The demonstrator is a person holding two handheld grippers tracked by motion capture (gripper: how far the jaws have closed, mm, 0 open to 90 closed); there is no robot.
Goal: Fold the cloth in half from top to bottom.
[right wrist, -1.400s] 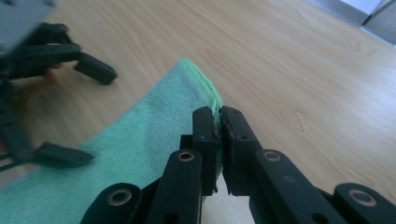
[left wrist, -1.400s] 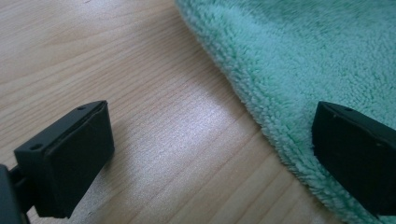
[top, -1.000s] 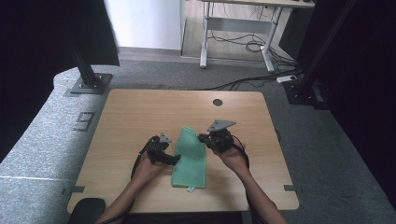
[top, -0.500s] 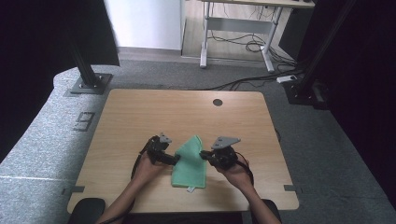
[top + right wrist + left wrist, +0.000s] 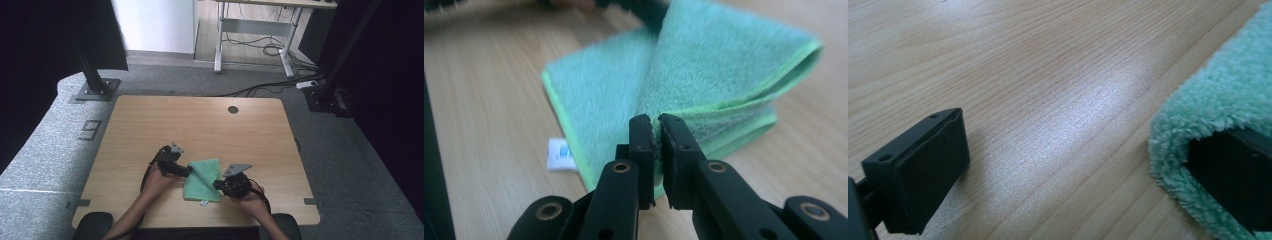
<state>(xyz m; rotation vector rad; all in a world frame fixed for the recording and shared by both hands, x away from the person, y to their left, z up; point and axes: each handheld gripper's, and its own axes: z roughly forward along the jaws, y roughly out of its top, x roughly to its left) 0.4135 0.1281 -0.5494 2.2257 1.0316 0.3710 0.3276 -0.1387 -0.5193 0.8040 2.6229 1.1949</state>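
Observation:
A green fluffy cloth (image 5: pixel 200 184) lies on the wooden table (image 5: pixel 150 125) near its front edge, with a white label (image 5: pixel 203 202) at its near hem. My right gripper (image 5: pixel 218 185) is shut on a folded-over corner of the cloth (image 5: pixel 724 65), and this flap stands slightly raised over the layer below. In the right gripper view the jaws of my right gripper (image 5: pixel 657 122) pinch the hem. My left gripper (image 5: pixel 186 171) stands open at the cloth's left edge. In the left gripper view one jaw rests on the cloth (image 5: pixel 1218 100) and the other over bare wood.
A dark round hole (image 5: pixel 233 109) sits at the table's far edge. Grey carpet surrounds the table, with black stand bases (image 5: pixel 92 90) at the far corners and a desk frame with cables (image 5: pixel 250 35) beyond.
My right gripper has come down and toward the table's near edge with the cloth corner in it, so the raised flap now lies lower. The left gripper has stayed put.

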